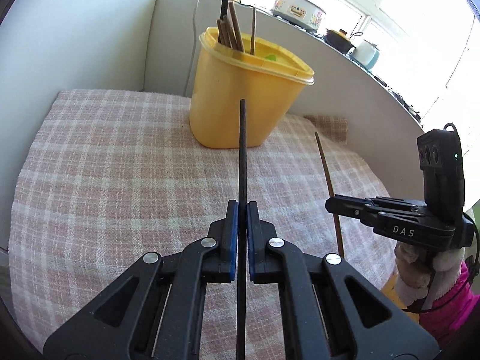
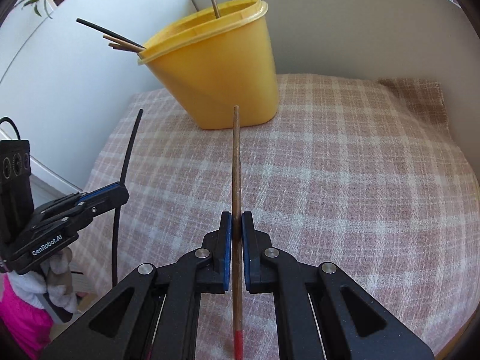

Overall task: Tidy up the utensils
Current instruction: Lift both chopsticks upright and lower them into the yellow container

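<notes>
Home kitchen: cookware on windowsill (image 1: 303,9), checked tablecloth (image 1: 120,165), yellow chopstick holder (image 1: 240,99).

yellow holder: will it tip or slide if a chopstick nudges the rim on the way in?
The holder is tall over a narrower base, so a rim nudge could probably rock it. It looks like thin plastic holding only a few chopsticks, so likely light. It stands on a woven cloth, which should resist sliding, making tipping the likelier failure.

Two wrist views angled down, near, both facing yellow holder (image 1: 246,90) on checked cloth (image 2: 345,180)
</notes>
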A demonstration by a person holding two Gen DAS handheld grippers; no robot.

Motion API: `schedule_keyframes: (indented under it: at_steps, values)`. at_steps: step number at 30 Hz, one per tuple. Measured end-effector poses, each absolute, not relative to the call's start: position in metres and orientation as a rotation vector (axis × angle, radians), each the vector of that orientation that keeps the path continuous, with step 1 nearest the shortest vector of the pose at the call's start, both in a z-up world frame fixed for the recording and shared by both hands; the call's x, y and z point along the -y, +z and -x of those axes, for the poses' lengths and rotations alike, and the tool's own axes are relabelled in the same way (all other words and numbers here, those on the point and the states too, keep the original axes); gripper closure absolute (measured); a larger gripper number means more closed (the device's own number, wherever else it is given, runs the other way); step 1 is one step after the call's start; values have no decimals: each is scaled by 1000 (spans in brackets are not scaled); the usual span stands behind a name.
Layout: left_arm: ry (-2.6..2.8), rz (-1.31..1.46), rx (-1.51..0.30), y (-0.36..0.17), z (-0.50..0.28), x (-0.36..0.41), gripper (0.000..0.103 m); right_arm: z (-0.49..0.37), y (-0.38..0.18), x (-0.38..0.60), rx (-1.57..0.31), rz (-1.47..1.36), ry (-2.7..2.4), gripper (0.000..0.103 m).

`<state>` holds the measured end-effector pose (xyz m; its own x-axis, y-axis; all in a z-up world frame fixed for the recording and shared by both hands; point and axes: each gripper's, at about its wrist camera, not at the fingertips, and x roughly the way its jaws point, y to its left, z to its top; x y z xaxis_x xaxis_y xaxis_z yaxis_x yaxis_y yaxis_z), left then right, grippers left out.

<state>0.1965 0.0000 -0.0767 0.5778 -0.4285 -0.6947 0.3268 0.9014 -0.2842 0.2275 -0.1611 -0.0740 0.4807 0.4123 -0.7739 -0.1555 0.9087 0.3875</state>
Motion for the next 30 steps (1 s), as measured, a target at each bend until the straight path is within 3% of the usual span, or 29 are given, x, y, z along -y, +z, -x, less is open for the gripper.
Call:
schedule_keyframes:
  at_steps: [30]
  values:
    - [-489, 184, -465, 46, -221, 14, 100, -229, 42, 175, -585, -242, 257, 98]
